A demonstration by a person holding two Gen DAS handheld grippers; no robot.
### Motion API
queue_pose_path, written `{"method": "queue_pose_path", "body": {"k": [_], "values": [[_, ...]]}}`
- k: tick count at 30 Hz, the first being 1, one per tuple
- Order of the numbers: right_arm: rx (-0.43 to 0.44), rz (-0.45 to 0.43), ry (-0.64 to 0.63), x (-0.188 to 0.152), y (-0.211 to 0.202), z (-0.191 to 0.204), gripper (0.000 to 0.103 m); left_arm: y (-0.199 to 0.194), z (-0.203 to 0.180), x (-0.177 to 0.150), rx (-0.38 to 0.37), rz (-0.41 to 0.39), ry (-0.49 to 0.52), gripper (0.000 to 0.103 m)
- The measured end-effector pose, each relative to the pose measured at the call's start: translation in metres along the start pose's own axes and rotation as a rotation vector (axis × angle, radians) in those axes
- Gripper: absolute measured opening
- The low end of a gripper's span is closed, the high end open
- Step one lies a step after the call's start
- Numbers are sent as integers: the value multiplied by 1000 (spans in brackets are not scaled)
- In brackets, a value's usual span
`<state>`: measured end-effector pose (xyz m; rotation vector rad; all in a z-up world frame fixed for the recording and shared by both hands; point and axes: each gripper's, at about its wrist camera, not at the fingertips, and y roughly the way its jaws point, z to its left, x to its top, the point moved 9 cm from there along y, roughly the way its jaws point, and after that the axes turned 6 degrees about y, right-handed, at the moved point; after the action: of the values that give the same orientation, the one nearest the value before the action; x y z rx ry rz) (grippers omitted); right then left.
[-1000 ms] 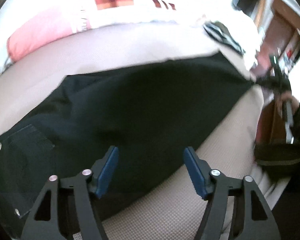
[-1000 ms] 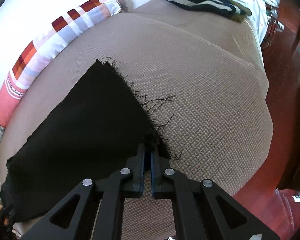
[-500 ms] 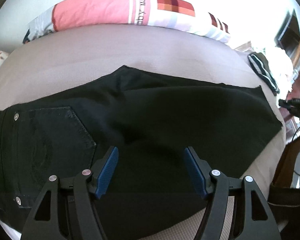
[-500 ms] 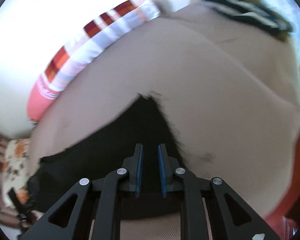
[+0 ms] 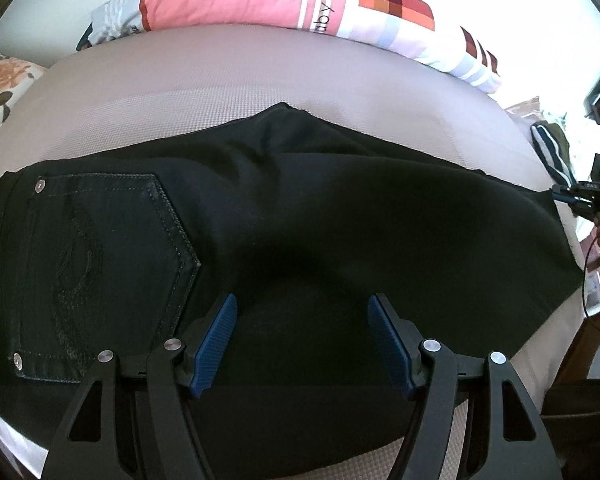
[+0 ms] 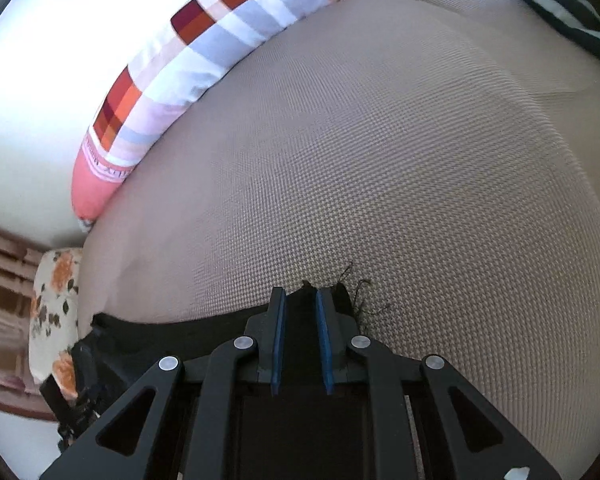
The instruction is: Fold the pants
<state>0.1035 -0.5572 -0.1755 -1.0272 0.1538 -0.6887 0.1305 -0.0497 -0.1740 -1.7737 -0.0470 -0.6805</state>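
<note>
The black pants [image 5: 340, 220] lie flat across the beige bed [image 5: 220, 80], folded lengthwise, with a back pocket [image 5: 112, 248] at the left and the frayed leg end at the right. My left gripper [image 5: 302, 320] is open and empty, hovering over the pants' near edge by the seat. My right gripper [image 6: 301, 312] is slightly open above the frayed leg end [image 6: 340, 296], with the hem's corner between the blue pads [image 6: 279, 344]; it does not grip it. The right gripper also shows in the left wrist view [image 5: 580, 196] at the far right.
A long pink and checked pillow [image 5: 280, 0] lies along the bed's far side against the wall. A floral cushion [image 6: 54, 304] sits at the bed's left end. A striped dark garment [image 6: 560, 4] lies at the right end. The bed's near edge drops to a red-brown floor.
My right gripper opened, let go of the frayed leg end and now sits over its corner. My left gripper swung left and now faces the pocket and seat.
</note>
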Motion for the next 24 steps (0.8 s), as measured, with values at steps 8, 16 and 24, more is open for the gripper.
{"method": "queue_pose_path", "body": {"k": [8,16,24], "values": [[21,39,-125,-13,5,5,16,4,-2,1,41,9,6,69],[2,-34,-224,-8,-2,3,16,8,-6,1,74,17,29,73],[30,-31,-235,-6,2,7,16,10,-7,1,94,18,50,76]]}}
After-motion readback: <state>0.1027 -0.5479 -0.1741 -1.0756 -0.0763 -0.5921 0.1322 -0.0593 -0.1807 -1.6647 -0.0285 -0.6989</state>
